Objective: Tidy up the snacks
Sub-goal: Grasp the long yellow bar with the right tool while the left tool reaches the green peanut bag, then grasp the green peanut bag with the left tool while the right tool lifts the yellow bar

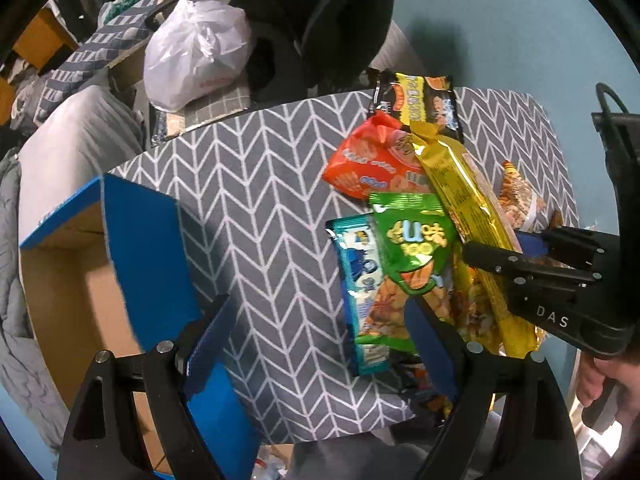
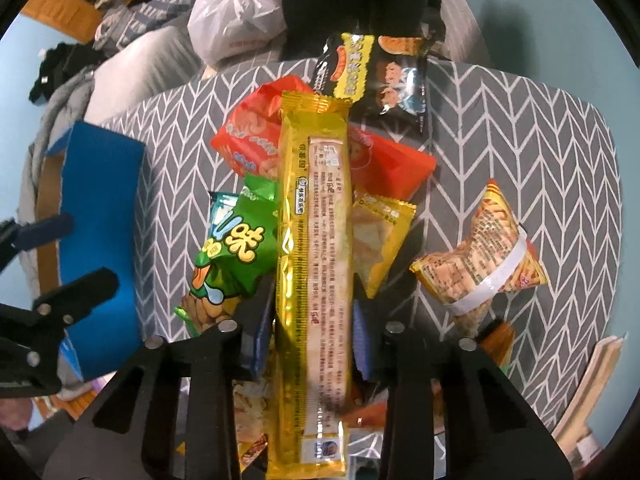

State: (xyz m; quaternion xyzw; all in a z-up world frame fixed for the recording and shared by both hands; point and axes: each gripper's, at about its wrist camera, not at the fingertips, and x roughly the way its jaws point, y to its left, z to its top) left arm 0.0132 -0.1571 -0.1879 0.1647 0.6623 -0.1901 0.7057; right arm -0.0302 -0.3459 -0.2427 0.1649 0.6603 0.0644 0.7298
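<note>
A pile of snack packs lies on the grey chevron-patterned table (image 1: 256,184). My right gripper (image 2: 312,332) is shut on a long yellow pack (image 2: 316,248), which runs lengthwise between its blue pads; the gripper also shows in the left wrist view (image 1: 504,252). Around it lie a green pack (image 2: 236,248), a red pack (image 2: 248,136), a black pack (image 2: 380,76), a small yellow pack (image 2: 380,240) and a banded orange pack (image 2: 484,264). My left gripper (image 1: 320,344) is open and empty beside a teal pack (image 1: 356,276) and a blue cardboard box (image 1: 144,232).
The open blue box (image 2: 100,208) stands at the table's left edge. A white plastic bag (image 1: 196,52), a grey cushion (image 1: 72,136) and dark clothing (image 1: 320,20) lie beyond the table's far edge. The table's right edge meets a pale blue wall.
</note>
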